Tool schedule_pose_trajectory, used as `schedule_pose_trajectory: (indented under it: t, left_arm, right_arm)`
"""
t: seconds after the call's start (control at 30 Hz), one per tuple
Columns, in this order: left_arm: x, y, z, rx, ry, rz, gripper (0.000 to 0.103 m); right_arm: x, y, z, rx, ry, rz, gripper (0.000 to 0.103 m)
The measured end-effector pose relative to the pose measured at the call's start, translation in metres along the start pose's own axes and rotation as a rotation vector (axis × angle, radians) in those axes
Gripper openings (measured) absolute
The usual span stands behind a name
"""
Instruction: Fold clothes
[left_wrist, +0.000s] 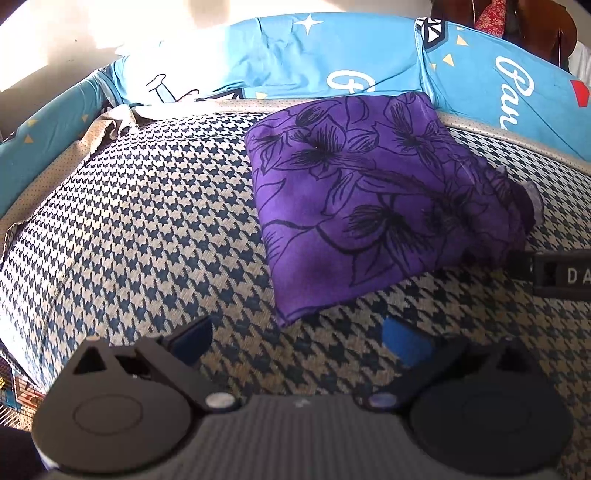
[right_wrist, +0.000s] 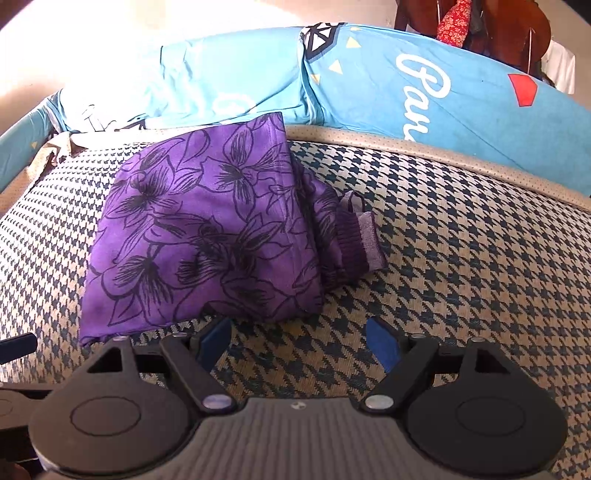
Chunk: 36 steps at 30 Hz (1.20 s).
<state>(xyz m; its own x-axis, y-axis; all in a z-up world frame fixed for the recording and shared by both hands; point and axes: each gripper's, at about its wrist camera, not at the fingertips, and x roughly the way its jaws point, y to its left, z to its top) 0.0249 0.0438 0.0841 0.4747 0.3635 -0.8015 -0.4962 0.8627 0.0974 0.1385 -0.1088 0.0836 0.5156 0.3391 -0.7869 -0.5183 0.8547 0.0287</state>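
A purple garment with black flower outlines (left_wrist: 373, 199) lies folded into a thick rectangle on the houndstooth bed cover (left_wrist: 147, 221). In the right wrist view the same garment (right_wrist: 207, 236) shows a ribbed cuff sticking out at its right side. My left gripper (left_wrist: 299, 343) is open just short of the garment's near corner, nothing between its blue pads (left_wrist: 404, 343). My right gripper (right_wrist: 299, 343) is open too, its left pad (right_wrist: 214, 339) close to the garment's near edge. The right gripper's black body (left_wrist: 561, 275) shows at the left wrist view's right edge.
Blue pillows with white lettering (left_wrist: 332, 70) (right_wrist: 424, 92) line the far side of the bed. A beige dotted border (right_wrist: 443, 147) edges the cover. Dark wooden furniture with a red patterned cloth (right_wrist: 458, 22) stands behind the pillows.
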Motion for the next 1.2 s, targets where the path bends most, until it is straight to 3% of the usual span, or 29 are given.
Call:
schedule_pose_trajectory:
  t: [1.2]
  left_arm:
    - [-0.020, -0.006, -0.004, 0.015, -0.018, 0.041, 0.103]
  right_arm:
    - [-0.007, 0.001, -0.001, -0.004, -0.012, 0.011, 0.081]
